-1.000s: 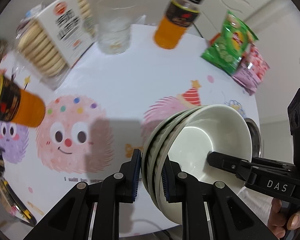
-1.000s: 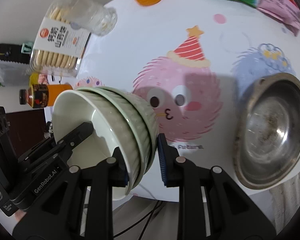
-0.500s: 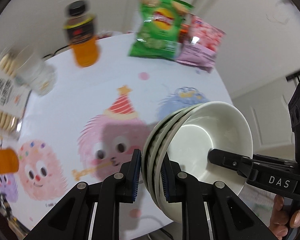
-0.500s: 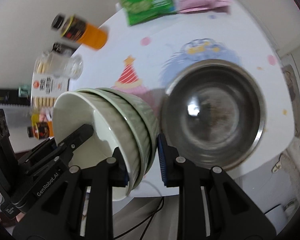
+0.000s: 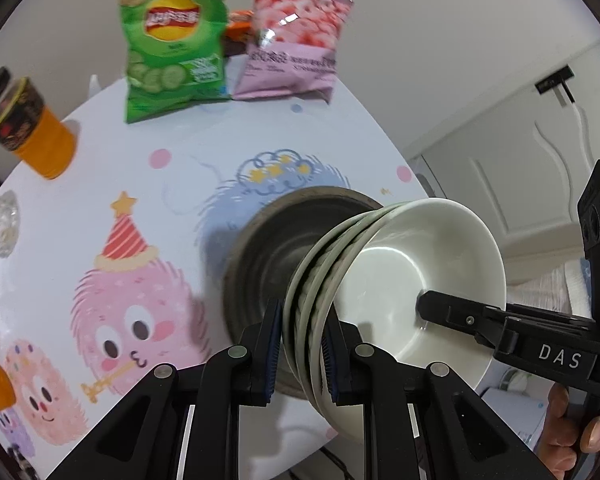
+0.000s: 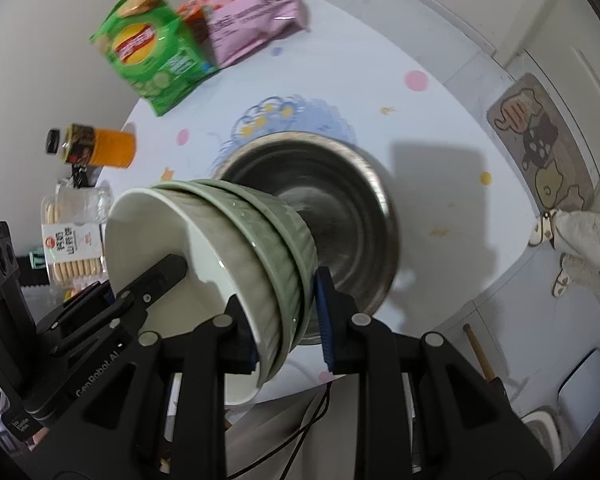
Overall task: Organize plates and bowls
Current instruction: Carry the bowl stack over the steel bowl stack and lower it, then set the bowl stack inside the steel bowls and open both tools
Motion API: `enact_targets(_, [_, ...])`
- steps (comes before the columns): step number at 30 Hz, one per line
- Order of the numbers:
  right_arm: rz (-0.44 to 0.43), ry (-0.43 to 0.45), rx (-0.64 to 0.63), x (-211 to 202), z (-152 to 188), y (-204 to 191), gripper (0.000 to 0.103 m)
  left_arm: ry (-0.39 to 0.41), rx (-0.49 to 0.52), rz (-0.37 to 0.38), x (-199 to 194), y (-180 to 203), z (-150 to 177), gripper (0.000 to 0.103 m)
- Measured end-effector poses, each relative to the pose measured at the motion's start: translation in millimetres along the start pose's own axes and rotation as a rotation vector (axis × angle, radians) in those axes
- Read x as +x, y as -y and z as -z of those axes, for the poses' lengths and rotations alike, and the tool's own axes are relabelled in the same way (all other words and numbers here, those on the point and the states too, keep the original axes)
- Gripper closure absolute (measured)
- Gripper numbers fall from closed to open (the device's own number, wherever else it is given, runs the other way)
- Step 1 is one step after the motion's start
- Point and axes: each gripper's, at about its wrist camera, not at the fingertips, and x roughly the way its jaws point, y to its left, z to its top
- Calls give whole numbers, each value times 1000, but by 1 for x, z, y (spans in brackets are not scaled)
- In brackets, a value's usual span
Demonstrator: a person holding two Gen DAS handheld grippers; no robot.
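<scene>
Above the round table (image 5: 172, 208), with its cartoon-monster cloth, a nested stack of bowls (image 5: 384, 292) hangs in the air, tilted on edge so its pale inside faces sideways. Both tools carry it together. The left gripper (image 5: 300, 350) pinches the stack's rim between its blue pads, and in its view the right gripper (image 5: 500, 328) reaches in from 3 o'clock, one black finger lying inside the top bowl. From the right wrist, the right gripper (image 6: 286, 322) clamps the opposite rim (the ribbed green outer walls of the stack of bowls (image 6: 236, 240) show plainly here), with the left gripper (image 6: 140, 292) entering from 8 o'clock. A person's hand (image 5: 572, 428) grips the right tool's handle at 4 o'clock in the left view. Directly behind the stack sits a large steel basin (image 6: 340, 208) on the table, partly hidden by the bowls. At 12 o'clock on the far edge lie a green chip bag (image 5: 172, 40) and a pink snack bag (image 5: 292, 44), touching. An orange drink bottle (image 5: 32, 124) stands at 10 o'clock, and a biscuit pack (image 6: 72, 244) lies at 9 o'clock in the right view.
</scene>
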Motion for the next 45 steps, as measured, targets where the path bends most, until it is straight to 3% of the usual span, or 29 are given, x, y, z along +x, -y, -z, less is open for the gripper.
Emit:
enact_targets(20, [-1,-69,49,50,-10,35,77,-81,-8,-50,55,-6,-1,85])
enact_targets(45, [7,-91,63,62,-23,32,76,-78,-49,-40,62,-14,-3,85])
